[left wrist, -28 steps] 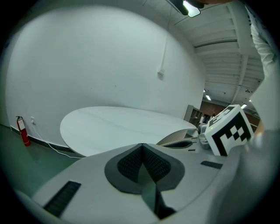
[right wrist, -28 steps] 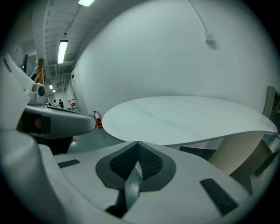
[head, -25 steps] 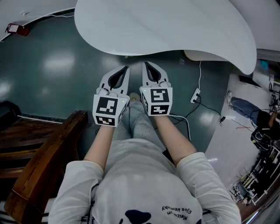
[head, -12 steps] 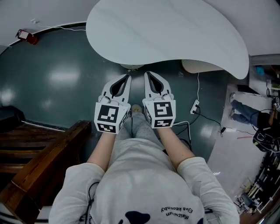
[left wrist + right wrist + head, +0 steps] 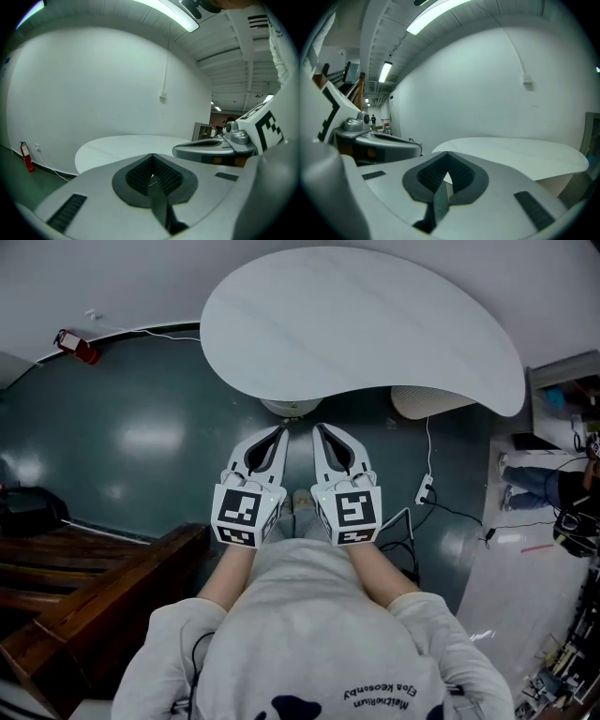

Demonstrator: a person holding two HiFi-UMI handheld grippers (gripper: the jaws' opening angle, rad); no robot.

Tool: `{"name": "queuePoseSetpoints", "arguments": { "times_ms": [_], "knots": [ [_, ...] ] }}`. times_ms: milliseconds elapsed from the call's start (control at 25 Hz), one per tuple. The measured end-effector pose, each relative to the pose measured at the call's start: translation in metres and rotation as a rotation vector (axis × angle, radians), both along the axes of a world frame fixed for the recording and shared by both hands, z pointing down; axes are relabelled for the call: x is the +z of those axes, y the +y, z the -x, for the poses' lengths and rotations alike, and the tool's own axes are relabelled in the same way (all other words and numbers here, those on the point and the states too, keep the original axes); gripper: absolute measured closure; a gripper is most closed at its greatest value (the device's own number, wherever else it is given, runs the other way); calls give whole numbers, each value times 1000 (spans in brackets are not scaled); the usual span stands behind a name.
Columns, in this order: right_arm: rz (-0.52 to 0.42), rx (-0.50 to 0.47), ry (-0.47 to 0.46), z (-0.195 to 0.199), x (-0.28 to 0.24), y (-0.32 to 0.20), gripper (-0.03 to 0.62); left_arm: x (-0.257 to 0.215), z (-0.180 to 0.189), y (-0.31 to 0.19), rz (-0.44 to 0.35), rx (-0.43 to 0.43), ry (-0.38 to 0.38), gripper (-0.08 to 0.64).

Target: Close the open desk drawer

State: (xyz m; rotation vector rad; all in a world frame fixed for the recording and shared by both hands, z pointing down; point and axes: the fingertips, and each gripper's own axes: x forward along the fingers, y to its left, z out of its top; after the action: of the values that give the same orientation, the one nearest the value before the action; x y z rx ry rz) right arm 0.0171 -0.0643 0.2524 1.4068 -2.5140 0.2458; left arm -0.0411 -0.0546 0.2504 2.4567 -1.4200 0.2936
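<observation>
I held my left tongs point(image 5: 278, 431) and right tongs point(image 5: 318, 428) side by side, both clenched on nothing, aimed at the white table point(image 5: 375, 324), ready for pushing, I guessed. No drawer showed anywhere, perhaps out of frame.

The left gripper point(image 5: 280, 430) and the right gripper point(image 5: 318, 428) have risen together; the white table point(image 5: 366, 324) at 12 o'clock now shows fully.
</observation>
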Motion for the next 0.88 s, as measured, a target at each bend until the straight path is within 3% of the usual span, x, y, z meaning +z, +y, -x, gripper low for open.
{"name": "queuePoseSetpoints", "arguments": {
  "times_ms": [720,880],
  "knots": [
    [-107,-49,-33,-1,-74,30,577,-72,-16,29,-129,48,-1,554],
    [-123,-64,-54,-1,-87,32,577,-91,-21,32,-147,60,35,554]
  ]
}}
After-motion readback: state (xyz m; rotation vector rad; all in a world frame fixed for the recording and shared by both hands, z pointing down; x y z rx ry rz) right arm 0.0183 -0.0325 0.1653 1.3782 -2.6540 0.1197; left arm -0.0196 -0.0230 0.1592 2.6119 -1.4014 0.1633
